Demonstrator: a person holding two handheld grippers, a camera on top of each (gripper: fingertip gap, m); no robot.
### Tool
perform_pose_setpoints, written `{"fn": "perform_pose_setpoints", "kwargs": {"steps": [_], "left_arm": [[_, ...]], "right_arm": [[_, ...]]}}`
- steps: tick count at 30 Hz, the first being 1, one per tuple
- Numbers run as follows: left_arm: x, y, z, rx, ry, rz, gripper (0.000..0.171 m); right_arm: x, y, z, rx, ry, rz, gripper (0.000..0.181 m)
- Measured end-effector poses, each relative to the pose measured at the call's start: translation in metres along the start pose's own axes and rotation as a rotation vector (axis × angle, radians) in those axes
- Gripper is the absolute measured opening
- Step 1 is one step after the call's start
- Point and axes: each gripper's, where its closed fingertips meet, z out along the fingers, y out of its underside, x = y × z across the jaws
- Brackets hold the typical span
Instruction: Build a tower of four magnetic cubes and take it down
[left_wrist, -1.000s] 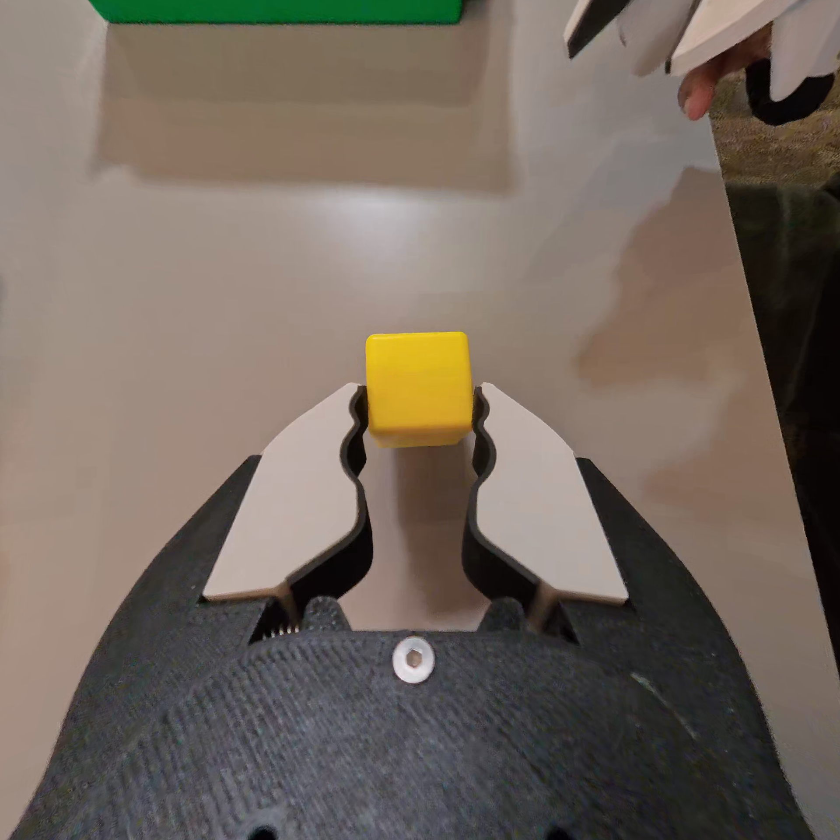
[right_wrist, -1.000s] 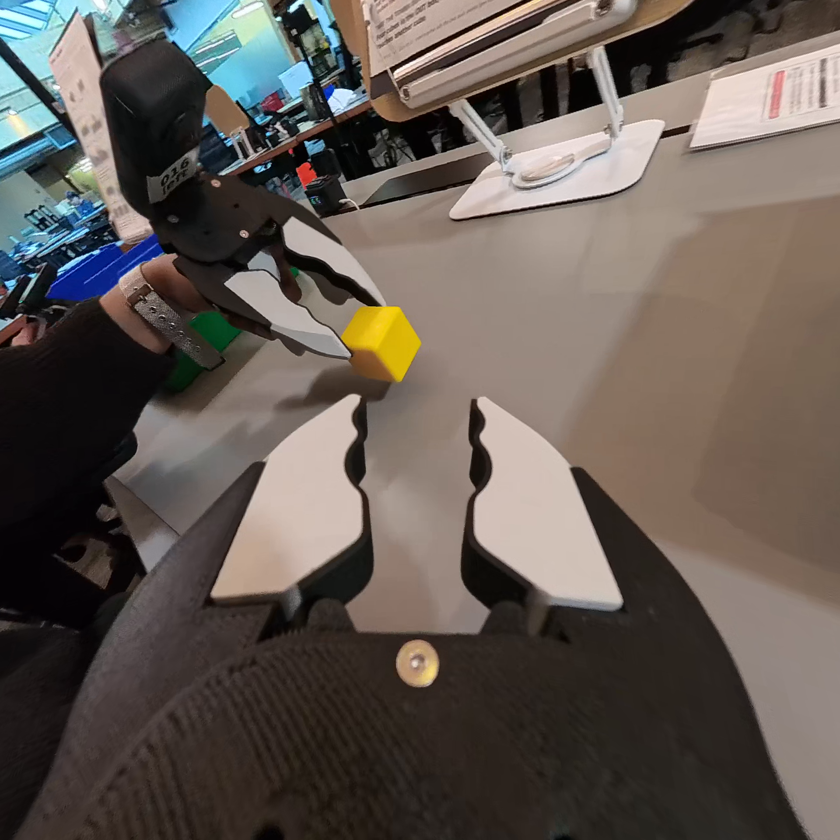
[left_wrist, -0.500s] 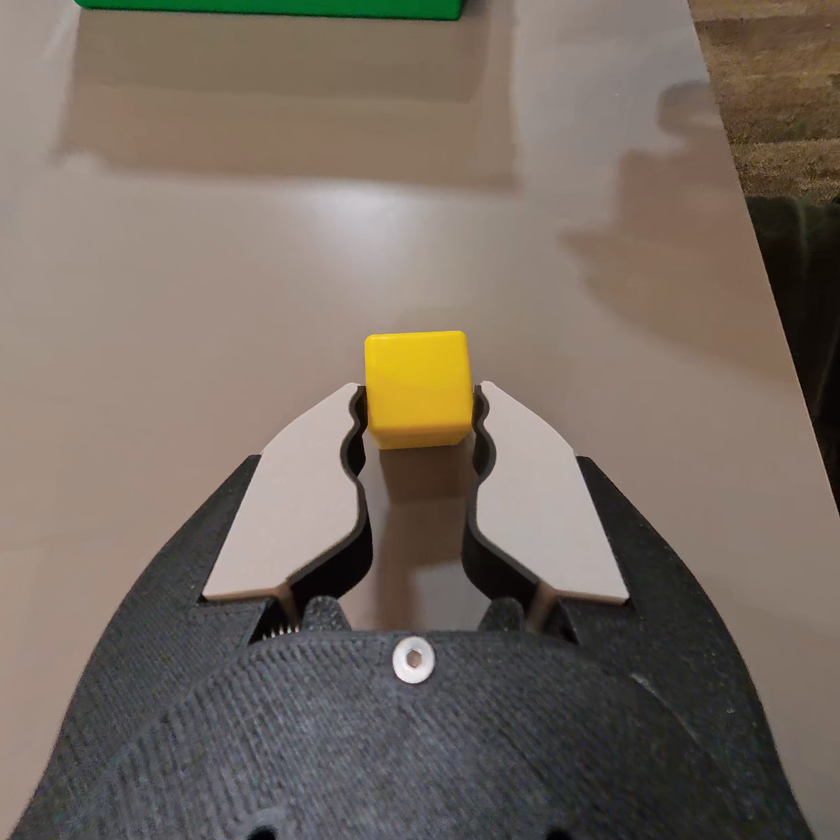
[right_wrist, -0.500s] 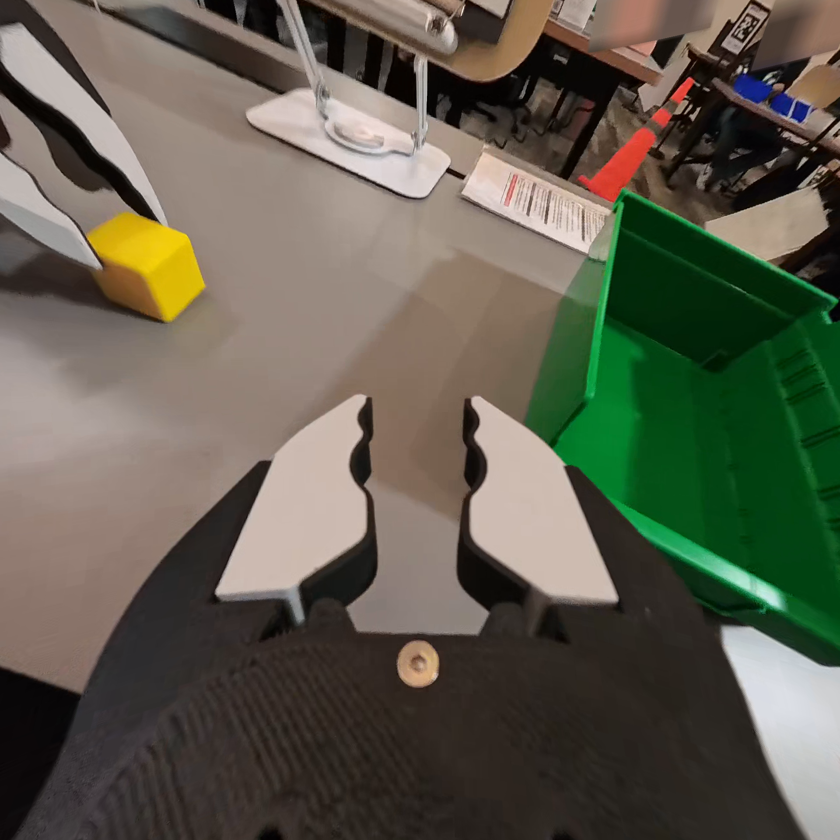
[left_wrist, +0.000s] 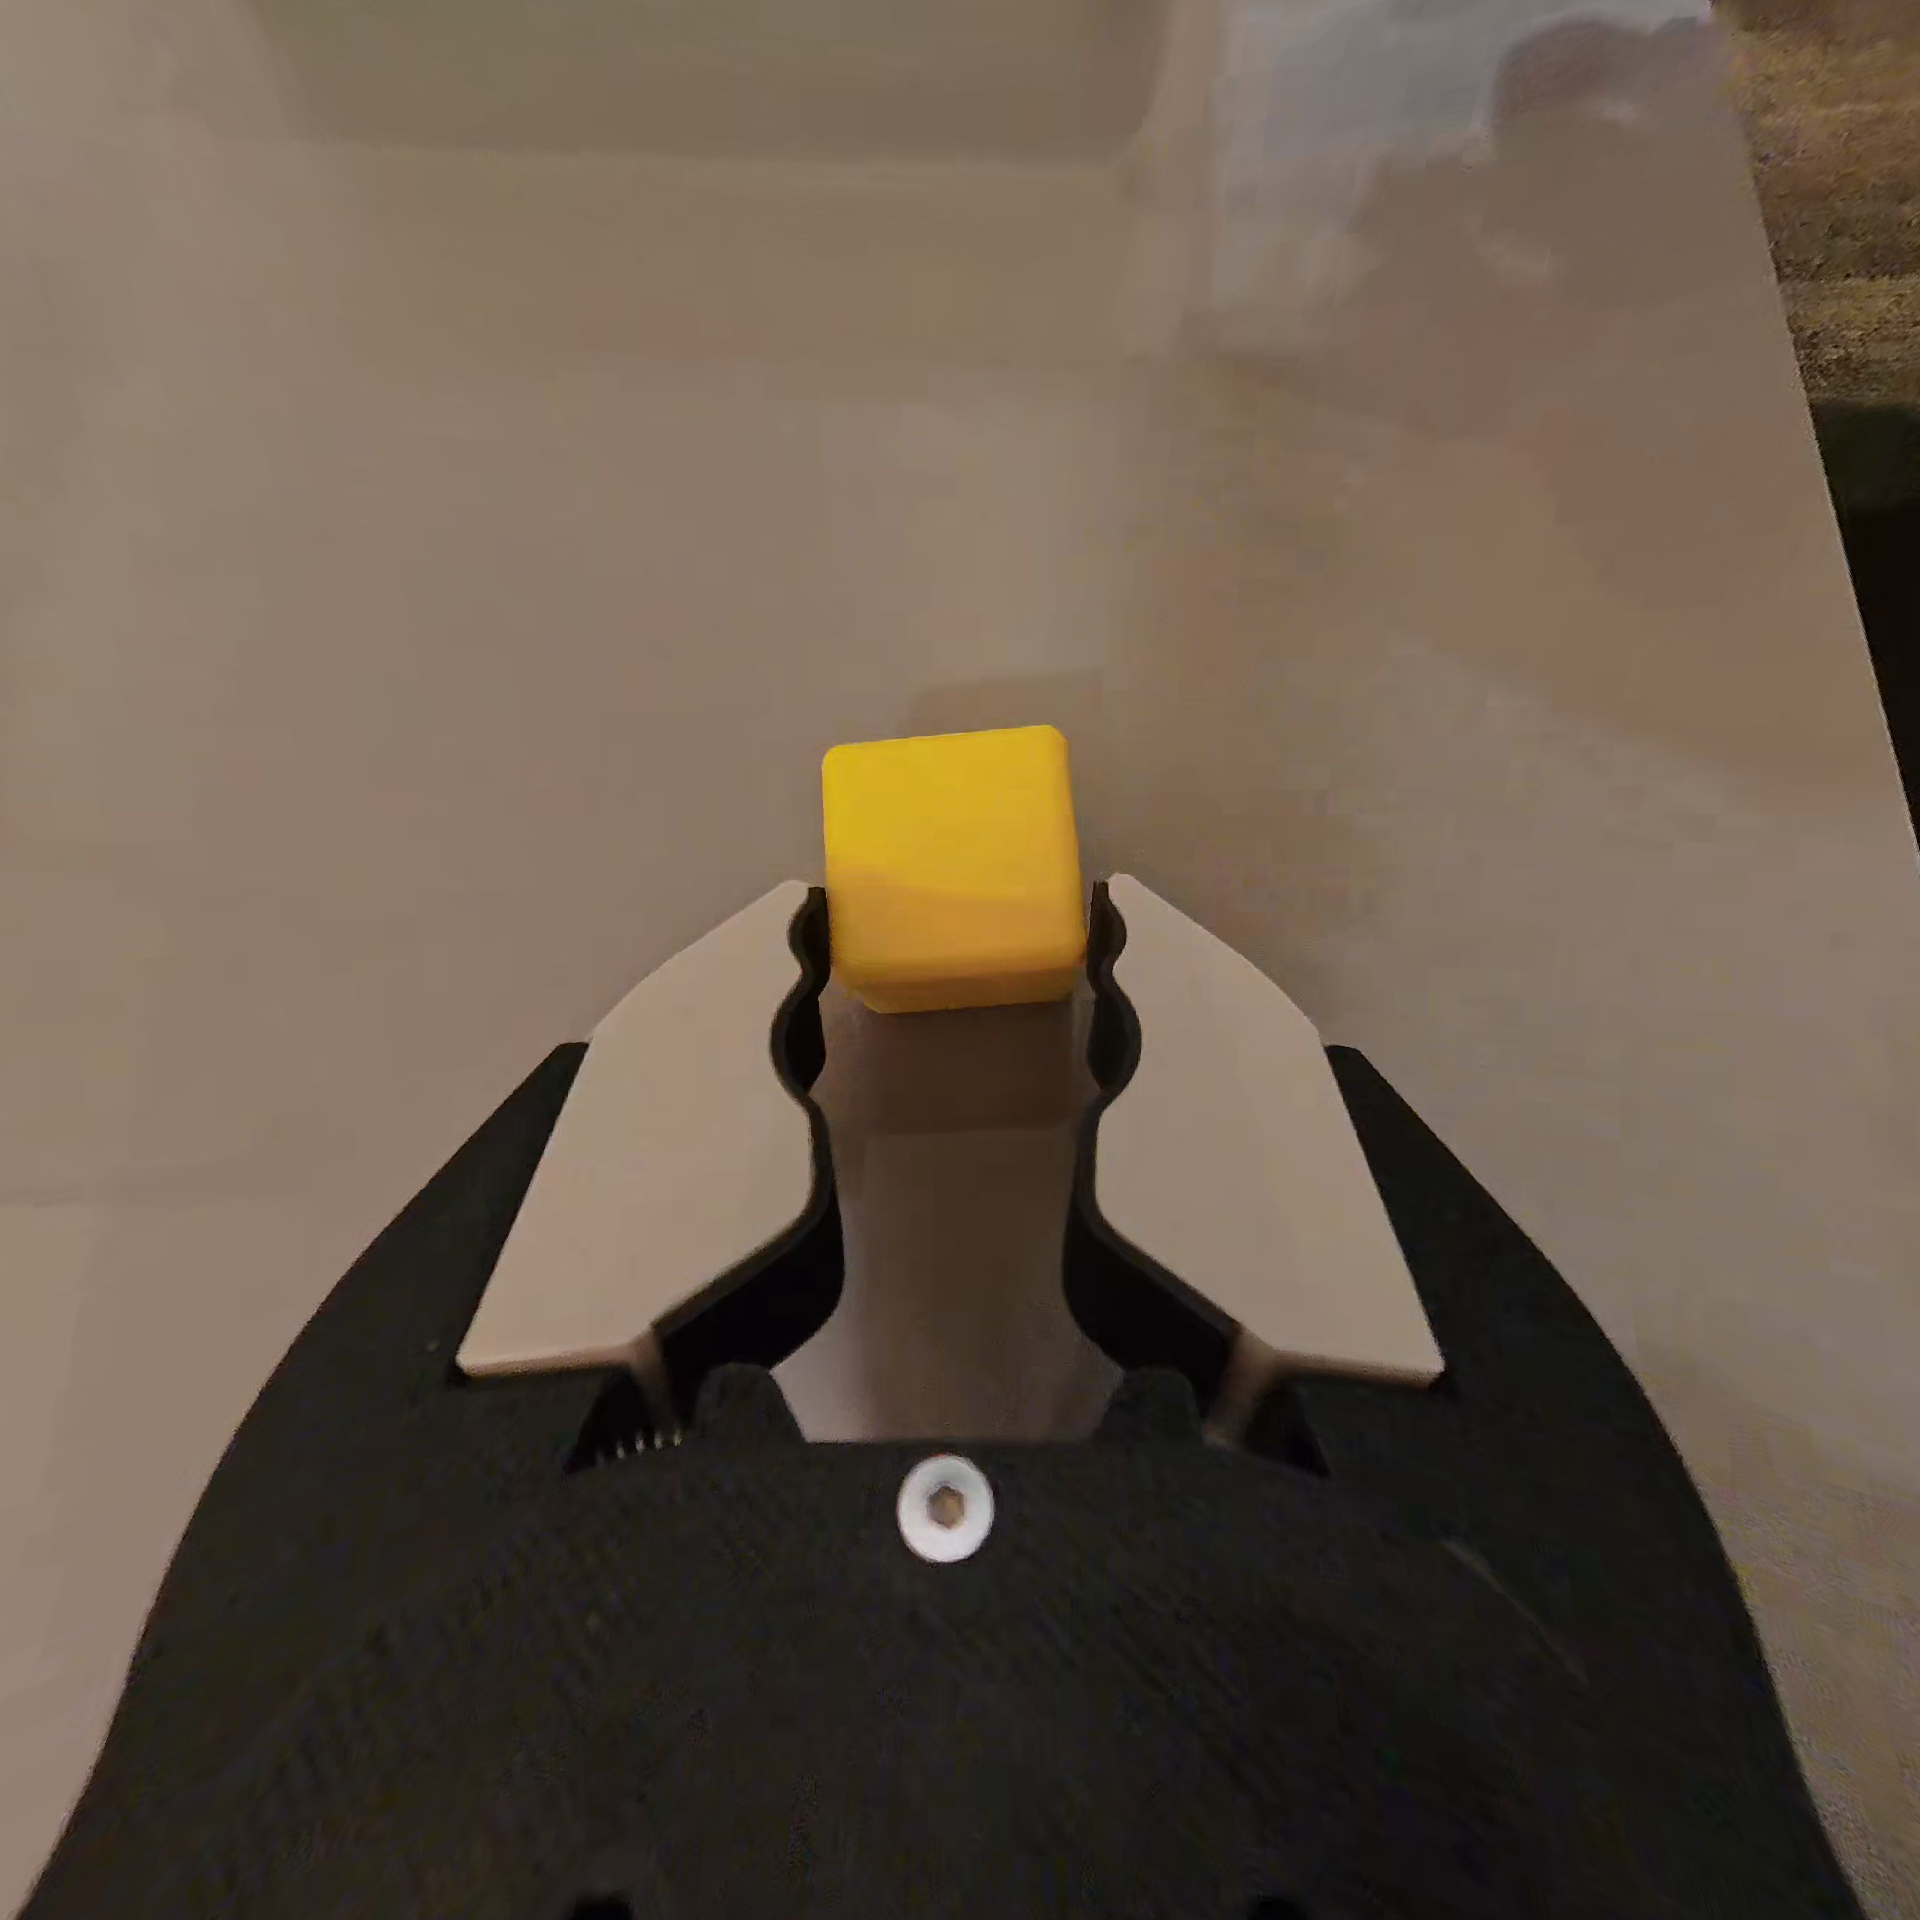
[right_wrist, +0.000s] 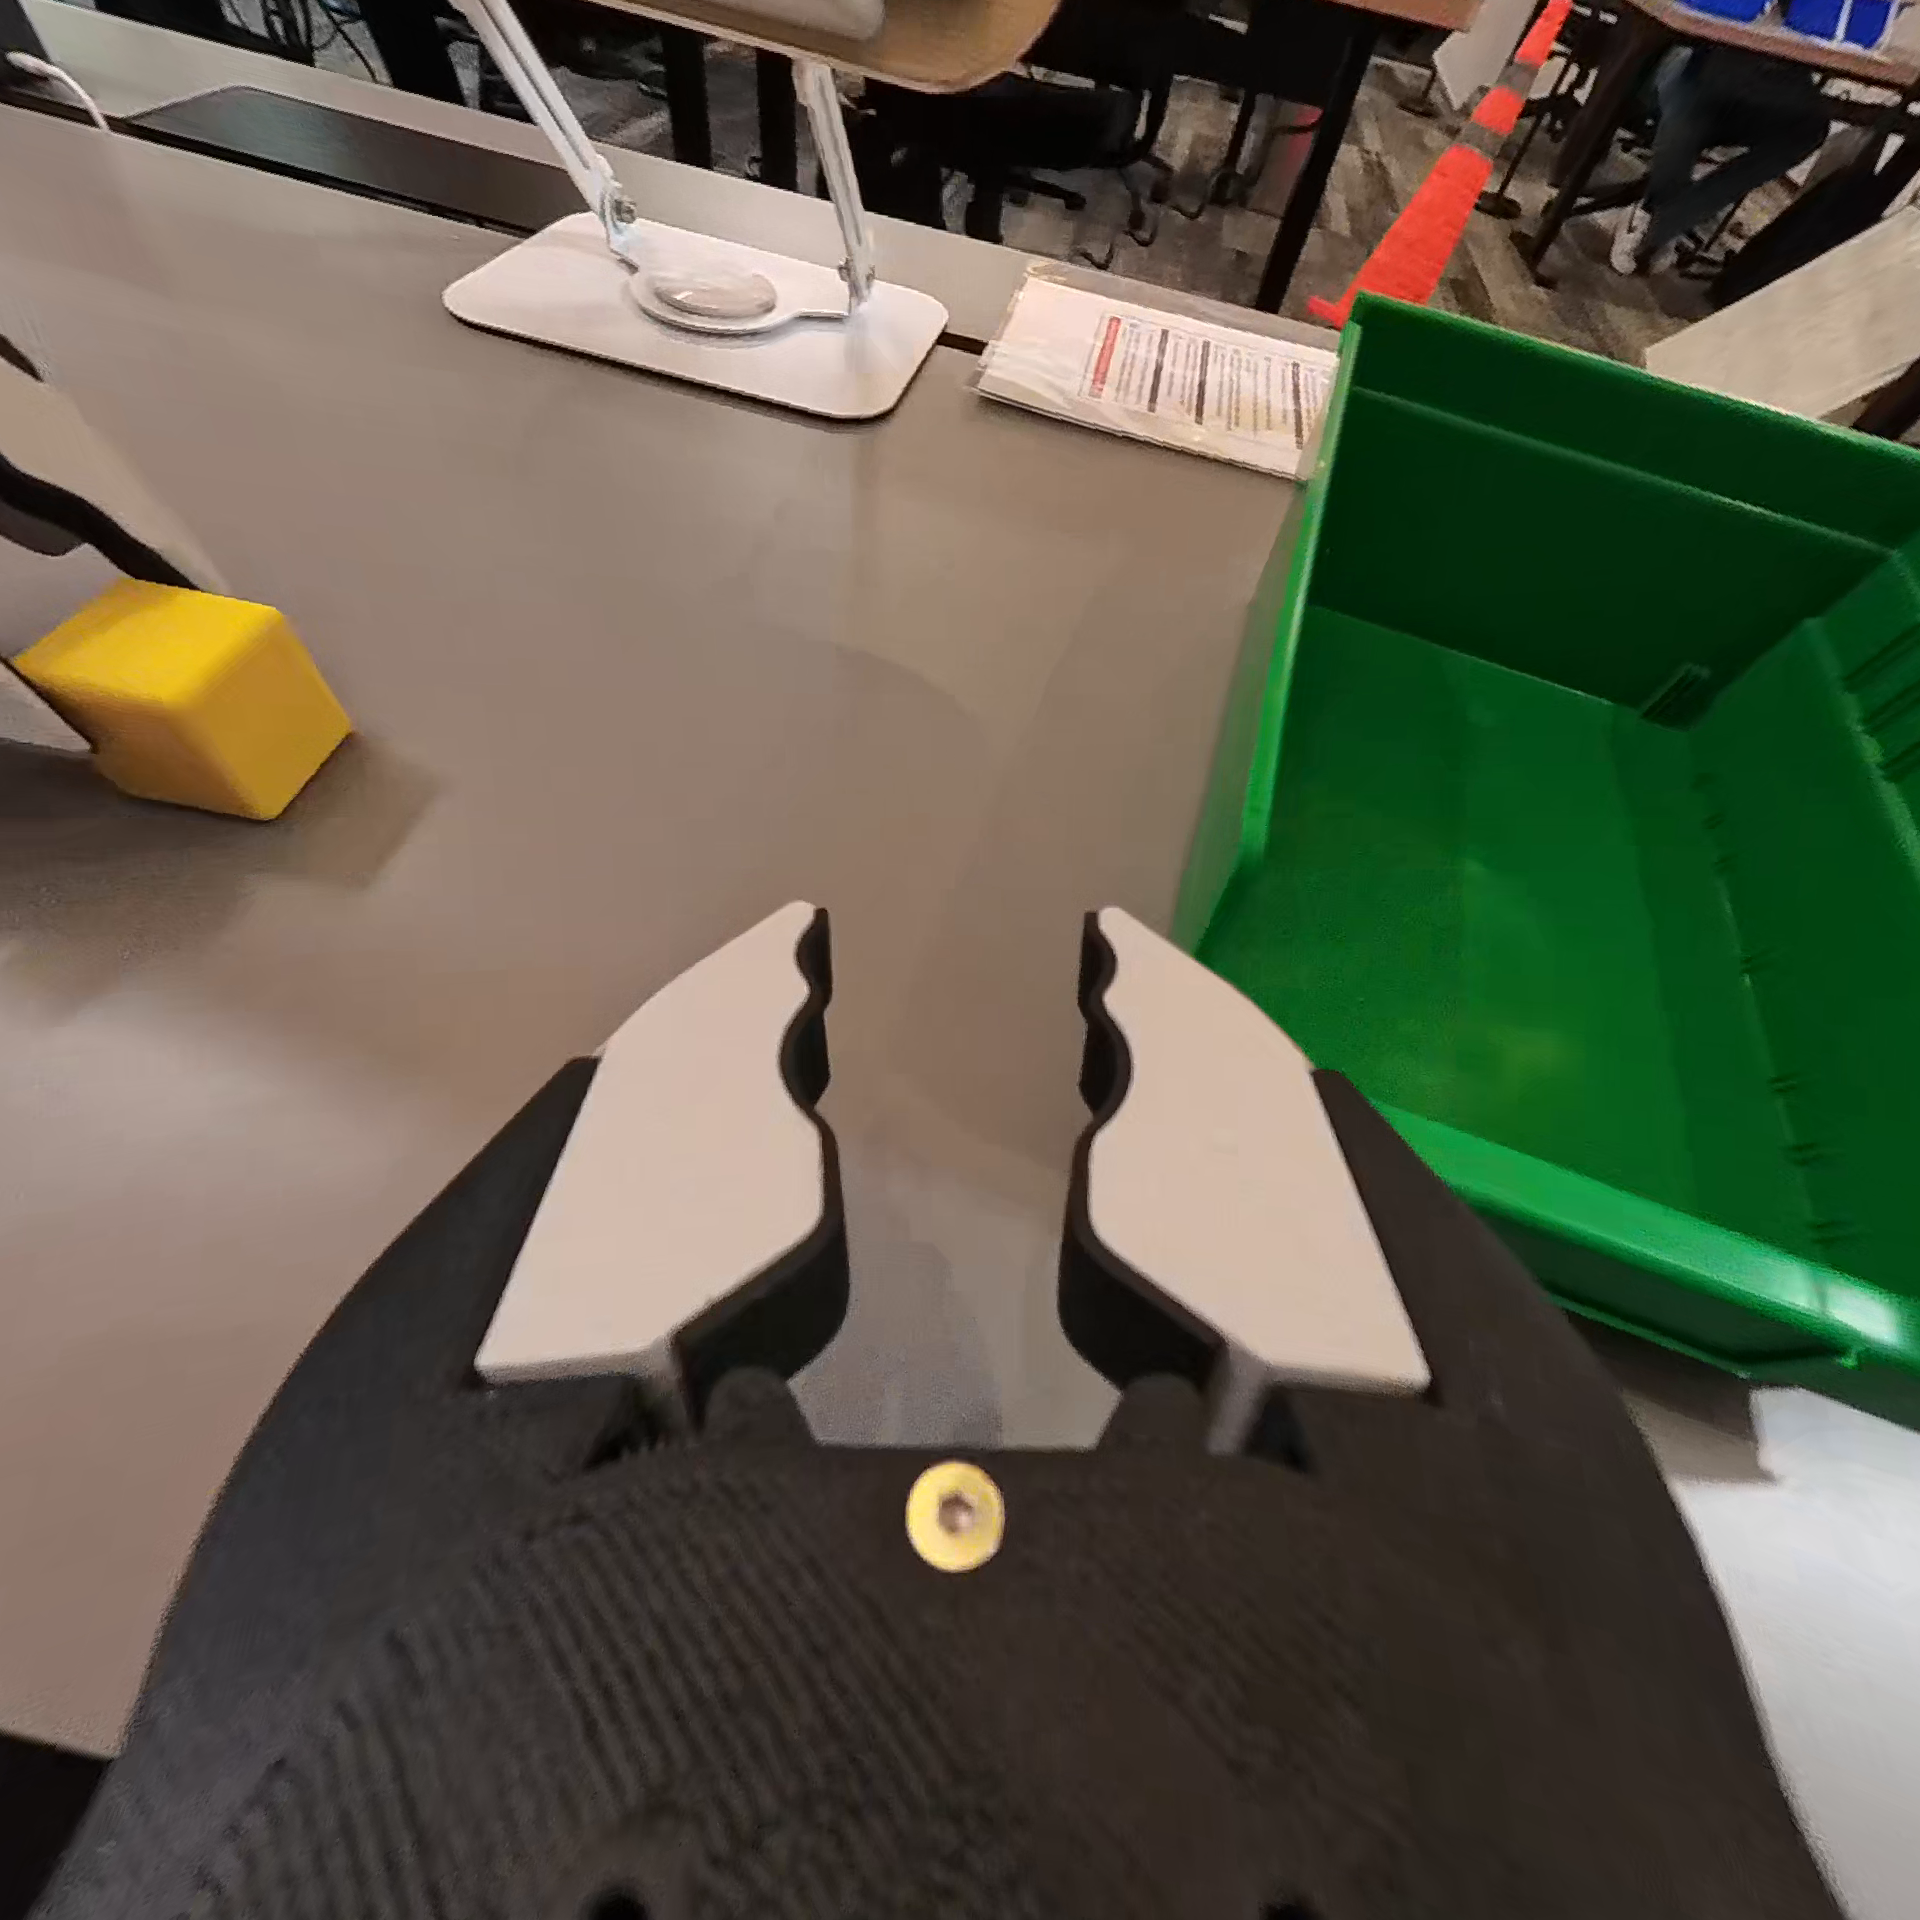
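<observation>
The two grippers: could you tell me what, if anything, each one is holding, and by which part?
The left gripper holds the yellow cube by two opposite side faces, at its fingertips. The right gripper is open and holds nothing.

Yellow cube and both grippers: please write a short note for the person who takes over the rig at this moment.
Left gripper: the yellow cube sits between its fingertips, low over the table. I cannot tell whether the grip is firm or the cube rests on the table.
Right gripper: open, holds nothing, above the table beside the green bin.
Bin: the part in view holds nothing.
The cube is outside the bin, to its left in the right wrist view.
</observation>
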Motion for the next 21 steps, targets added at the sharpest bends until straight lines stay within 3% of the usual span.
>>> {"fn": "perform_pose_setpoints", "kwargs": {"steps": [21], "left_arm": [[-0.006,0.007,-0.011,0.021,-0.010,-0.055,0.048]], "right_arm": [[0.019,0.006,-0.002,-0.035,0.074,0.058,0.042]]}}
